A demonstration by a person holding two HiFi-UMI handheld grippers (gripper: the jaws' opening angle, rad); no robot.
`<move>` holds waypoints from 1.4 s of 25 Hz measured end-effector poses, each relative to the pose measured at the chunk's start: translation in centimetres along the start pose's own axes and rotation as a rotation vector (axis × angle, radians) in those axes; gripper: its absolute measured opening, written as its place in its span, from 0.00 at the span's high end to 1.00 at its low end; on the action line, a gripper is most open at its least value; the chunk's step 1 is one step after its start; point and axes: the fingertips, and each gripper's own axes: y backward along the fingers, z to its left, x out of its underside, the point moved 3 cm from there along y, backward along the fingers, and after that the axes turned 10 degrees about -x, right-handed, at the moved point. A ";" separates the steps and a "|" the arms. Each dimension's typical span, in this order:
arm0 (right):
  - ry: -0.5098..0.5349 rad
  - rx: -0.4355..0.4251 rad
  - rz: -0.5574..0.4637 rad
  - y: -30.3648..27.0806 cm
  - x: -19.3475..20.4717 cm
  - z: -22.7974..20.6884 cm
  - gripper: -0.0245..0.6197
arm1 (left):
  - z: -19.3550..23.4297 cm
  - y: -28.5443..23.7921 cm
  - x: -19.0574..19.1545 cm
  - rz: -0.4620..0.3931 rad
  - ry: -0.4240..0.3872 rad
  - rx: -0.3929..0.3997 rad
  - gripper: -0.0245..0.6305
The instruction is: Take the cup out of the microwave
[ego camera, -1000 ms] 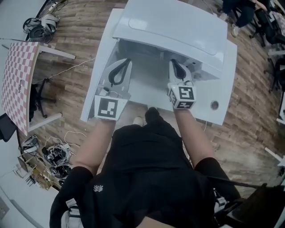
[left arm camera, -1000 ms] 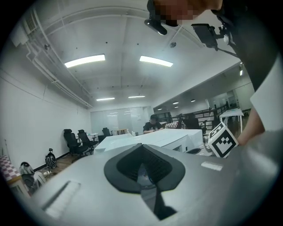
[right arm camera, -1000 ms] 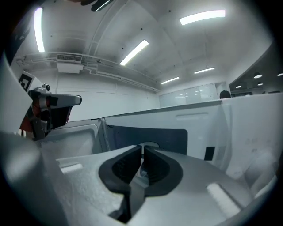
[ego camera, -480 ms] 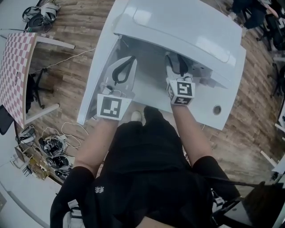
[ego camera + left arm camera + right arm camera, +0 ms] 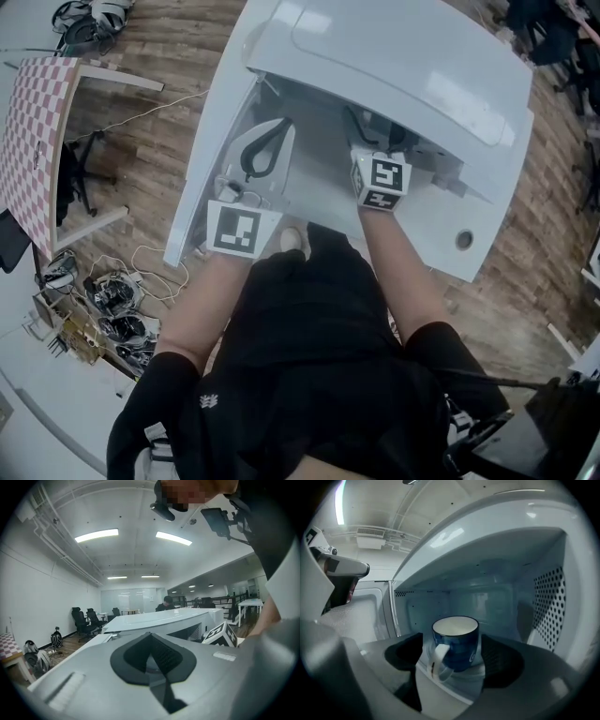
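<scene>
Right gripper view: cup [image 5: 457, 641] inside microwave [image 5: 548, 602]

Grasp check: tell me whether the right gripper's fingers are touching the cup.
Apart. Right gripper view: the right gripper is opening, cup between its fingers, gaps both sides.

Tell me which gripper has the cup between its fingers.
The right gripper: its opening fingers flank the blue cup inside the microwave. The left gripper is shut and empty.

Open-plan office: swivel chairs [image 5: 83, 620], desks [image 5: 249, 603]
</scene>
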 end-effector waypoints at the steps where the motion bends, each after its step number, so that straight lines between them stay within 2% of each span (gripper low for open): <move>1: 0.004 0.002 0.002 -0.3 0.0 0.0 0.37 | 0.1 0.0 -0.1 0.000 0.000 -0.001 0.95; 11: 0.036 0.062 -0.007 -2.8 0.7 -0.8 0.34 | 0.8 -0.3 0.5 0.018 0.003 -0.013 0.95; 21: 0.036 0.082 0.036 -4.4 0.5 -1.1 0.31 | 1.5 -0.2 0.4 0.025 0.021 -0.008 0.95; 25: 0.040 0.068 0.045 -4.4 0.5 -1.3 0.31 | 1.4 -0.2 0.1 0.021 0.020 -0.001 0.95; 27: 0.042 0.054 0.052 -4.5 0.6 -1.4 0.35 | 1.4 -0.1 0.0 0.022 0.019 0.001 0.95; 35: 0.029 -0.018 0.076 -3.7 0.6 -1.4 0.36 | 1.6 0.1 -0.6 0.010 0.024 0.000 0.95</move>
